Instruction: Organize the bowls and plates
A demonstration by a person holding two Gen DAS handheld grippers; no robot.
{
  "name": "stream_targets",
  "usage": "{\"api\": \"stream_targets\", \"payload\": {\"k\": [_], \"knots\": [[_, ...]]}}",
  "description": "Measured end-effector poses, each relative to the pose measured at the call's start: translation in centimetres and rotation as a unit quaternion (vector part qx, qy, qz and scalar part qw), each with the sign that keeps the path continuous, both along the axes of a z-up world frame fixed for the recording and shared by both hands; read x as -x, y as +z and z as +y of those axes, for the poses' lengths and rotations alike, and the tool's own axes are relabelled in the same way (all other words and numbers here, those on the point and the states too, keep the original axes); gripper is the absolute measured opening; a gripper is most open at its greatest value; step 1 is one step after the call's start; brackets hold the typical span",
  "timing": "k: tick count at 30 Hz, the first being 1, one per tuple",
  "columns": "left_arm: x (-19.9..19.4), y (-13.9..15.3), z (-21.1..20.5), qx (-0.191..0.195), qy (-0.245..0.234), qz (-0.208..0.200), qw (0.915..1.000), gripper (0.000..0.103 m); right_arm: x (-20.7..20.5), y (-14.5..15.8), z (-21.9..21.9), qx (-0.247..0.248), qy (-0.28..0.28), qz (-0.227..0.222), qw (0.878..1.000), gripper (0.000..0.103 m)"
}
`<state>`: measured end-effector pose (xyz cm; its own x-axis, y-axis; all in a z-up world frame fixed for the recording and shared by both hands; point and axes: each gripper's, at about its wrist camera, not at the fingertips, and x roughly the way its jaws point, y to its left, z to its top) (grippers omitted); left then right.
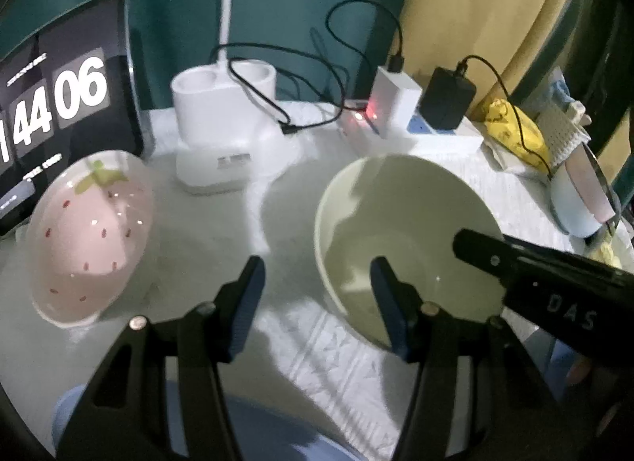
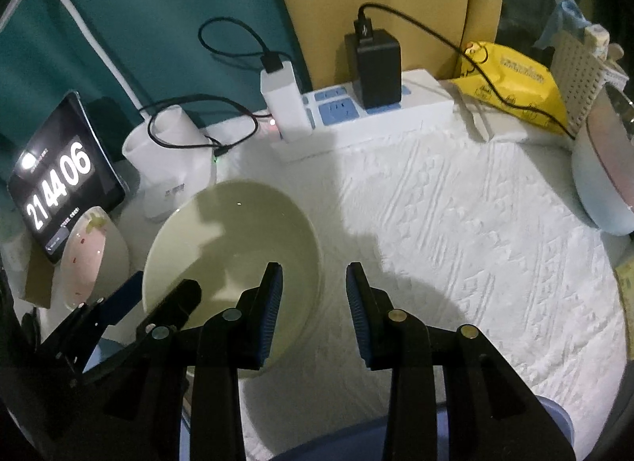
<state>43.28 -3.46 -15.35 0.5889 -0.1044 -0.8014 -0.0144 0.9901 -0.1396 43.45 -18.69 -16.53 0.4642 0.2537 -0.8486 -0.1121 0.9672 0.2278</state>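
Note:
A pale green bowl point(image 1: 404, 235) point(image 2: 222, 247) stands upright on the white cloth. My left gripper point(image 1: 317, 282) is open and straddles its left rim, one finger over the bowl's inside and the other outside. My right gripper point(image 2: 315, 286) is open too, astride the right rim with its left finger inside. Neither gripper's pads press on the rim. The right gripper's black finger point(image 1: 475, 247) shows over the bowl in the left wrist view. A pink strawberry-patterned bowl point(image 1: 91, 235) point(image 2: 91, 259) sits tilted to the left, apart from both grippers.
A tablet point(image 1: 59, 112) showing a clock leans at the back left. Behind the bowls are a white lamp base point(image 1: 222, 124), a power strip point(image 2: 368, 112) with chargers and cables, and a yellow packet point(image 2: 511, 80). A light-blue bowl point(image 2: 602, 187) stands at the right edge.

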Motion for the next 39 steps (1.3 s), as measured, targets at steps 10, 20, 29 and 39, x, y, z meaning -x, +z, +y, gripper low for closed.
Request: {"api": "stream_targets", "payload": {"k": [10,20,29,39], "knots": [[-0.3,-0.6,-0.4,0.016,-0.016,-0.001,0.9997,0.056,-0.6,-0.7,0.6,0.023,0.024,-0.01,0.999,0.025],[-0.1,-0.5,-1.0,0.015,-0.028,-0.006,0.9995,0.039,0.2,-0.3,0.7,0.029,0.032,-0.032,0.999,0.014],[0.6,0.3,-0.7,0.014,-0.019,-0.02,0.9995,0.039,1.0,0.7,0.9,0.021,0.036,-0.039,0.998,0.014],[2.4,2.7,-1.0,0.012,-0.021,-0.051,0.9984,0.039,2.7,3.6,0.8,0.014,0.035,-0.069,0.997,0.014]]}}
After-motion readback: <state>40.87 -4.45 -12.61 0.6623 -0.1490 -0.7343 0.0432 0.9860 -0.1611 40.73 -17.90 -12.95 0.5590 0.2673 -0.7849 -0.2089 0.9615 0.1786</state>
